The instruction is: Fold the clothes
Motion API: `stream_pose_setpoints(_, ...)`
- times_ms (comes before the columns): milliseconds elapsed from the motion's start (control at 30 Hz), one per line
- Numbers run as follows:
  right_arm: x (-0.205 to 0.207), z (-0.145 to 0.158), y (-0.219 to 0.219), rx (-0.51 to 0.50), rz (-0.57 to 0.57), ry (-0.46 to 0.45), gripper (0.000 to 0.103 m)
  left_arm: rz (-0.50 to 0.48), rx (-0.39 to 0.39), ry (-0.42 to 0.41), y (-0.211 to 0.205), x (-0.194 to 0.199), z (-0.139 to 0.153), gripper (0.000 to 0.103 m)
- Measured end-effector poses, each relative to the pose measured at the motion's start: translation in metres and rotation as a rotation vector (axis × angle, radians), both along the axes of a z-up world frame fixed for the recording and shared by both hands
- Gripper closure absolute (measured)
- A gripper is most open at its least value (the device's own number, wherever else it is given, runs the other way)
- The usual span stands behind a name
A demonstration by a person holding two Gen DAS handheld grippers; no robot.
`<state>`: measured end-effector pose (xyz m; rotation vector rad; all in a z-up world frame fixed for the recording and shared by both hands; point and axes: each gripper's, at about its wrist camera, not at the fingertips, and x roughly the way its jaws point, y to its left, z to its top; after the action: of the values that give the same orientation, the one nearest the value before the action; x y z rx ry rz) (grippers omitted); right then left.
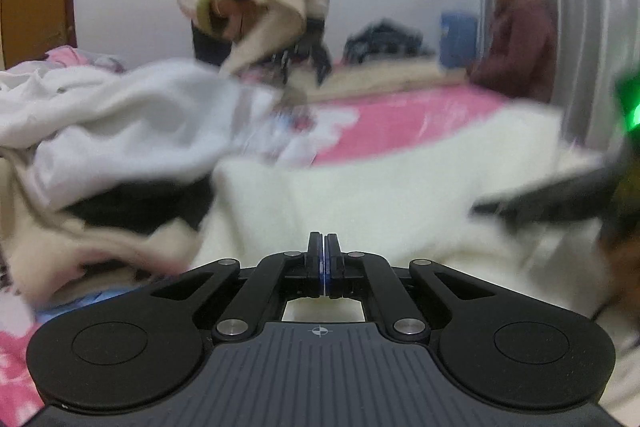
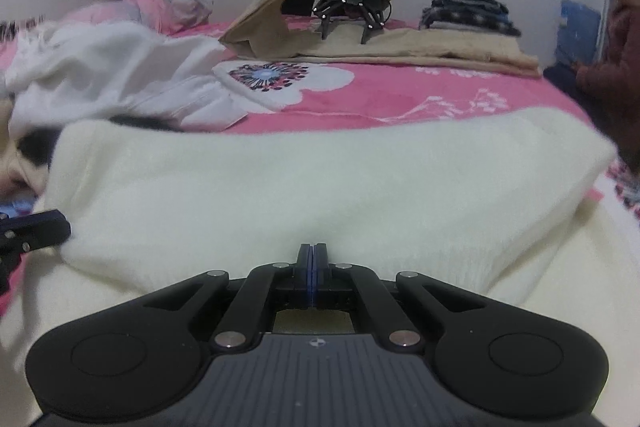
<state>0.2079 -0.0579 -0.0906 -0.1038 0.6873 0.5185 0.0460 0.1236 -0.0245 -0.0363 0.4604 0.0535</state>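
A fluffy cream garment (image 2: 300, 179) lies spread over the near side of the pink bed; the left wrist view shows it as well (image 1: 380, 187). My right gripper (image 2: 313, 251) hovers at the garment's near edge, shut, with no cloth showing between its fingers. My left gripper (image 1: 323, 239) is shut too, with nothing seen between its fingers, over the garment's left part. Its tip appears at the left edge of the right wrist view (image 2: 56, 225). The right gripper (image 1: 492, 207) shows as a dark blur on the right of the left wrist view.
A heap of white clothes (image 2: 108, 75) with something black under it lies to the left. Across the pink bedspread (image 2: 380, 99) a standing person works a beige garment (image 2: 400, 47) with two grippers (image 2: 352, 15). Folded dark clothes (image 2: 468, 9) are stacked behind. A seated person (image 2: 616, 63) is at right.
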Motion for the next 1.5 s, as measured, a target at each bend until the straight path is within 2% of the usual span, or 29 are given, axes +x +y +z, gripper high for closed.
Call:
stream_pose_setpoints(100, -0.002, -0.004, -0.001, 0.01, 0.01, -0.028, 0.103, -0.034, -0.182, -0.006, -0.004, 0.019, 0.007, 0.102)
stream_pose_setpoints(167, -0.002, -0.004, -0.003, 0.025, 0.01, -0.031, 0.103, -0.053, -0.315, 0.045, -0.006, 0.038, -0.005, 0.102)
stream_pose_setpoints(233, -0.001, -0.005, -0.006, 0.049, 0.011, -0.023, 0.103, -0.042, -0.372, 0.124, -0.01, 0.055, -0.03, 0.101)
stream_pose_setpoints(300, 0.0, -0.006, -0.011, 0.076, 0.011, -0.014, 0.103, -0.009, -0.358, 0.078, -0.012, 0.053, -0.049, 0.099)
stream_pose_setpoints(367, 0.001, -0.007, -0.015, 0.105, 0.01, -0.004, 0.103, 0.018, -0.36, 0.053, -0.009, 0.047, -0.049, 0.099)
stream_pose_setpoints(433, 0.002, -0.008, -0.019, 0.13, 0.01, 0.005, 0.103, 0.109, -0.301, 0.031, 0.0, 0.041, -0.045, 0.099)
stream_pose_setpoints(467, 0.002, -0.008, -0.02, 0.138, 0.01, 0.006, 0.103, 0.159, -0.308, 0.02, 0.011, 0.037, -0.044, 0.099)
stream_pose_setpoints(533, 0.003, -0.009, -0.021, 0.15, 0.01, 0.009, 0.103, 0.235, -0.376, 0.002, 0.035, 0.029, -0.043, 0.098)
stream_pose_setpoints(567, 0.003, -0.009, -0.022, 0.154, 0.01, 0.01, 0.103, 0.251, -0.368, -0.01, 0.038, 0.026, -0.04, 0.098)
stream_pose_setpoints(700, 0.005, -0.01, -0.024, 0.177, 0.01, 0.018, 0.103, 0.292, -0.106, -0.056, 0.002, 0.016, -0.022, 0.101)
stream_pose_setpoints(733, 0.005, -0.01, -0.025, 0.184, 0.009, 0.02, 0.103, 0.25, -0.052, -0.079, -0.01, 0.012, -0.018, 0.101)
stream_pose_setpoints(767, 0.005, -0.01, -0.026, 0.19, 0.009, 0.022, 0.103, 0.183, -0.037, -0.102, -0.019, 0.009, -0.015, 0.101)
stream_pose_setpoints(833, 0.005, -0.011, -0.027, 0.197, 0.008, 0.024, 0.103, 0.08, -0.064, -0.102, -0.034, 0.009, -0.01, 0.1)
stream_pose_setpoints(967, 0.006, -0.011, -0.028, 0.207, 0.008, 0.029, 0.103, -0.027, -0.189, 0.053, -0.041, 0.028, -0.028, 0.1)
stream_pose_setpoints(1000, 0.006, -0.011, -0.028, 0.21, 0.008, 0.031, 0.103, -0.024, -0.223, 0.054, -0.036, 0.029, -0.035, 0.097)
stream_pose_setpoints(1067, 0.006, -0.011, -0.029, 0.215, 0.008, 0.034, 0.103, 0.023, -0.336, 0.056, -0.014, 0.031, -0.038, 0.098)
stream_pose_setpoints(1100, 0.006, -0.011, -0.029, 0.218, 0.009, 0.035, 0.103, 0.09, -0.337, 0.046, -0.005, 0.029, -0.036, 0.099)
stream_pose_setpoints(1167, 0.006, -0.011, -0.029, 0.22, 0.009, 0.036, 0.103, 0.246, -0.255, 0.004, 0.013, 0.022, -0.031, 0.099)
stream_pose_setpoints(1267, 0.006, -0.01, -0.029, 0.219, 0.009, 0.035, 0.103, 0.348, -0.364, -0.07, 0.042, 0.005, -0.029, 0.098)
stream_pose_setpoints(1300, 0.006, -0.01, -0.029, 0.218, 0.009, 0.034, 0.103, 0.376, -0.323, -0.097, 0.038, 0.002, -0.026, 0.098)
stream_pose_setpoints(1367, 0.005, -0.01, -0.028, 0.216, 0.008, 0.033, 0.103, 0.432, -0.12, -0.163, 0.016, -0.002, -0.015, 0.1)
stream_pose_setpoints(1400, 0.005, -0.01, -0.028, 0.215, 0.008, 0.032, 0.103, 0.428, -0.04, -0.191, 0.005, -0.003, -0.011, 0.101)
stream_pose_setpoints(1467, 0.005, -0.011, -0.028, 0.216, 0.008, 0.032, 0.103, 0.317, 0.033, -0.193, -0.01, 0.006, -0.005, 0.101)
stream_pose_setpoints(1500, 0.005, -0.011, -0.028, 0.216, 0.007, 0.032, 0.103, 0.261, 0.026, -0.189, -0.014, 0.011, -0.005, 0.101)
